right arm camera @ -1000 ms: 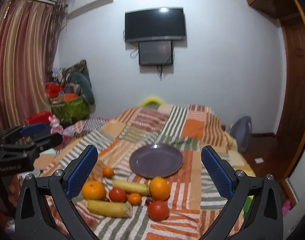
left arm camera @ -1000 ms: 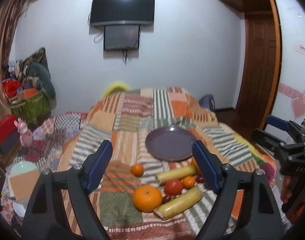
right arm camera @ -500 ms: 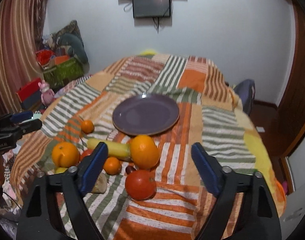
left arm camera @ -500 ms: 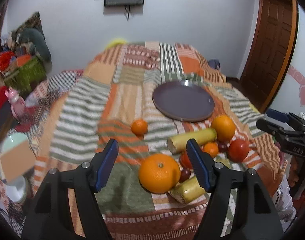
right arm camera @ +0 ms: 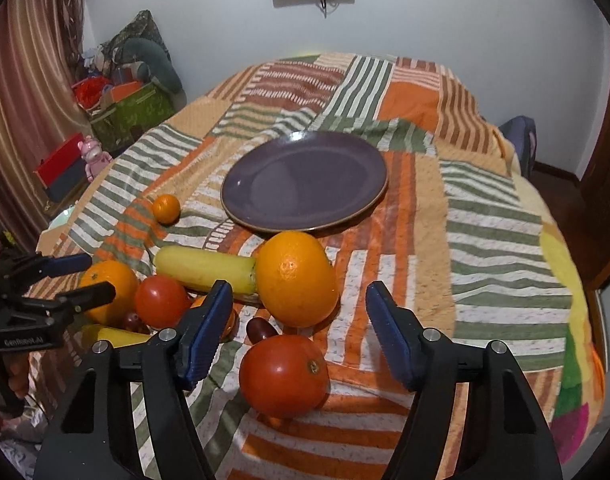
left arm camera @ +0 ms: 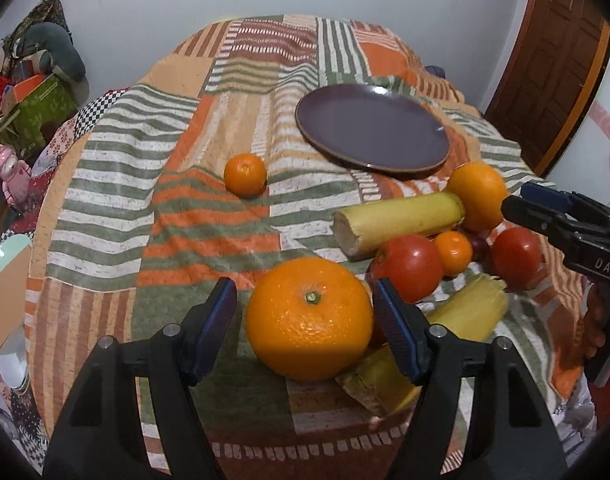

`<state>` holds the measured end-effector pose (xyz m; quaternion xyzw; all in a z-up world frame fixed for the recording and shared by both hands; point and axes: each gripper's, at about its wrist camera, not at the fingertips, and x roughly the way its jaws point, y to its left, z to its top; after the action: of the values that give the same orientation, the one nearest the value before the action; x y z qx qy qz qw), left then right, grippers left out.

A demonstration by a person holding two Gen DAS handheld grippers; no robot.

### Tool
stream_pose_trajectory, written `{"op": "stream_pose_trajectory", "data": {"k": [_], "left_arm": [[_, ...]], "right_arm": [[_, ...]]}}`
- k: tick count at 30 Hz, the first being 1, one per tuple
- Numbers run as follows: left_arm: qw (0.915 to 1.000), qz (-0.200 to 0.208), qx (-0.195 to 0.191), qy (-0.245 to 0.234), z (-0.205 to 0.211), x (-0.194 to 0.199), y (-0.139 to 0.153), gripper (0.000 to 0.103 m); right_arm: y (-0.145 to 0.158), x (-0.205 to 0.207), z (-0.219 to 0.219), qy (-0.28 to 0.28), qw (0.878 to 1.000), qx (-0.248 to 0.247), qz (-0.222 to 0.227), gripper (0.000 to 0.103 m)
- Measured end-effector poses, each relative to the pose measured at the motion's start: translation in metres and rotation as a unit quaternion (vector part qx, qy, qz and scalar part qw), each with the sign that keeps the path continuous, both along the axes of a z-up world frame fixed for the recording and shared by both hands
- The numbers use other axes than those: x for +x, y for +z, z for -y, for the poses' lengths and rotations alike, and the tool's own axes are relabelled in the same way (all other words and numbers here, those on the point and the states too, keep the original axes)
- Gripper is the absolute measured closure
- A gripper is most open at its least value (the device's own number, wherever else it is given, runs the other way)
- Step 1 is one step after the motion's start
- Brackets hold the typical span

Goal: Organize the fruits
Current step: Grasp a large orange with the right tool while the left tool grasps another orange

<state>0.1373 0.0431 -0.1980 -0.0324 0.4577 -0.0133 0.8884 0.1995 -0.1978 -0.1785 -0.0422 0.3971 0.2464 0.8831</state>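
A purple plate [left arm camera: 373, 126] lies bare on the striped blanket, also in the right wrist view [right arm camera: 305, 182]. My left gripper [left arm camera: 307, 318] is open, its fingers on either side of a large orange [left arm camera: 309, 318], not closed on it. My right gripper [right arm camera: 299, 320] is open, with a second orange [right arm camera: 297, 278] just beyond its fingertips and a red tomato [right arm camera: 284, 376] lying low between its fingers. Banana pieces [left arm camera: 401, 220], another tomato [left arm camera: 409, 266], a small tangerine [left arm camera: 453, 252] and a dark grape [right arm camera: 261, 329] lie clustered. One tangerine [left arm camera: 245, 174] sits apart on the left.
The fruit lies on a patchwork blanket [left arm camera: 233, 92] over a bed. Boxes, cushions and a pink toy [left arm camera: 13, 172] crowd the left side. A wooden door [left arm camera: 553, 60] stands at the right. The right gripper shows in the left wrist view [left arm camera: 545, 206].
Both grippers have come down and forward toward the fruit. The left now has the large orange between its fingers; the right has closed in on the second orange and the tomato.
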Motion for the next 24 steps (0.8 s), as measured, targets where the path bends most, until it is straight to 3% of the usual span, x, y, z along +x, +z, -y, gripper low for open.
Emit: {"op": "stream_pose_trajectory", "data": {"k": [6, 14, 24], "left_arm": [[0.9999, -0.010, -0.012, 0.001, -0.001, 0.004, -0.012, 0.033], [0.9997, -0.007, -0.023, -0.003, 0.000, 0.005, -0.012, 0.034], [0.9998, 0.018, -0.011, 0.006, -0.009, 0.010, 0.013, 0.035]], "right_arm": [[-0.013, 0.013, -0.010, 0.011, 1.000, -0.003, -0.023, 0.048], [-0.026, 0.025, -0.013, 0.005, 0.999, -0.021, -0.038, 0.051], [-0.008, 0.019, -0.002, -0.008, 1.000, 0.008, -0.024, 0.053]]}}
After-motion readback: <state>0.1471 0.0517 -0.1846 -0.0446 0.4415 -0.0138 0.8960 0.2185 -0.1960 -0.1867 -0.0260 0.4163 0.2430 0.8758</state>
